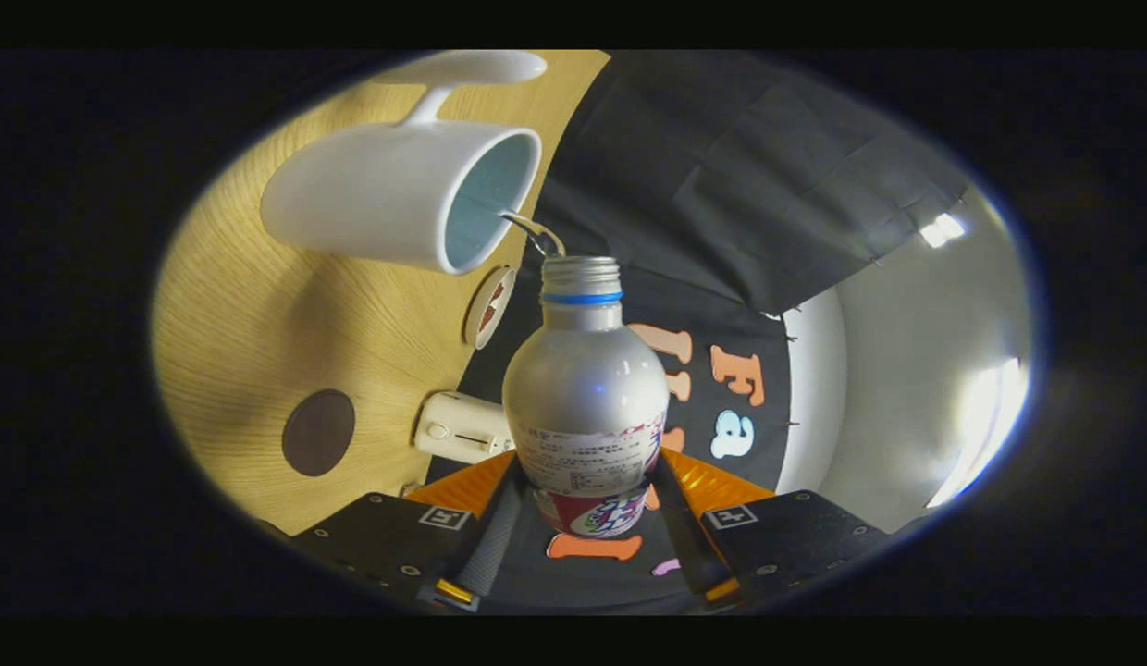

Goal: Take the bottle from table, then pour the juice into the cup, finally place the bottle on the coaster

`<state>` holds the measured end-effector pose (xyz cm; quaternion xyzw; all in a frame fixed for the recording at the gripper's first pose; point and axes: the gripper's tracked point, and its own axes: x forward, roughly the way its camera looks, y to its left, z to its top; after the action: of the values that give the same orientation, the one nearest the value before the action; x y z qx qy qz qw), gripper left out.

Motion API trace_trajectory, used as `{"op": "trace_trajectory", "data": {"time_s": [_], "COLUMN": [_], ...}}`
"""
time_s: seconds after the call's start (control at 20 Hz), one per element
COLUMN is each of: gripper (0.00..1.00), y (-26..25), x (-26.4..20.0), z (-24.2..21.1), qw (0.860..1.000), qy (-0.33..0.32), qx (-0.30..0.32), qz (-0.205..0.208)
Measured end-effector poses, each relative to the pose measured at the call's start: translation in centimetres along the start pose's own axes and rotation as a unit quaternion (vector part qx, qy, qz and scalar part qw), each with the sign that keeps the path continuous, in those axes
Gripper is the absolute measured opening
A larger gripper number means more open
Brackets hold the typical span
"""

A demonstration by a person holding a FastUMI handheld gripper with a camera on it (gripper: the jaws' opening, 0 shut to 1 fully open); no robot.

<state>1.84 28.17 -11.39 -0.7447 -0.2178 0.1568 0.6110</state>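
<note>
Gripper (pixel 587 486) fingers clamped on the bottle (pixel 585 388), one finger each side of its lower body, label area sits between them. Bottle is silver metal w/ blue ring under the threaded neck, cap off, mouth open. View is rolled, so the desk (pixel 259 314) looks tipped on its side; bottle is tilted toward the cup (pixel 402 194). Thin stream of liquid (pixel 532 231) runs from bottle mouth into the cup's open rim. Cup is white w/ pale blue inside, handle on the far side from the bottle, standing on the wood-grain desk just ahead of bottle mouth. Dark round coaster (pixel 318 432) lies flat on desk, well apart from cup, nothing on it. Small round disc (pixel 489 306) w/ red mark lies on desk near its edge, between cup and bottle shoulder; can't tell what it is. White boxy device (pixel 462 427) at desk edge, just beside bottle's lower body. Black cloth wall beyond bottle.
</note>
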Motion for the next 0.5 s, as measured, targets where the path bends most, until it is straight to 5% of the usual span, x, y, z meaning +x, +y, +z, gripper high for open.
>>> {"op": "trace_trajectory", "data": {"time_s": [0.5], "gripper": [0.77], "y": [-1.1], "x": [0.0], "z": [0.3], "qw": [0.999], "qy": [-0.007], "qx": [-0.042], "qz": [-0.025]}}
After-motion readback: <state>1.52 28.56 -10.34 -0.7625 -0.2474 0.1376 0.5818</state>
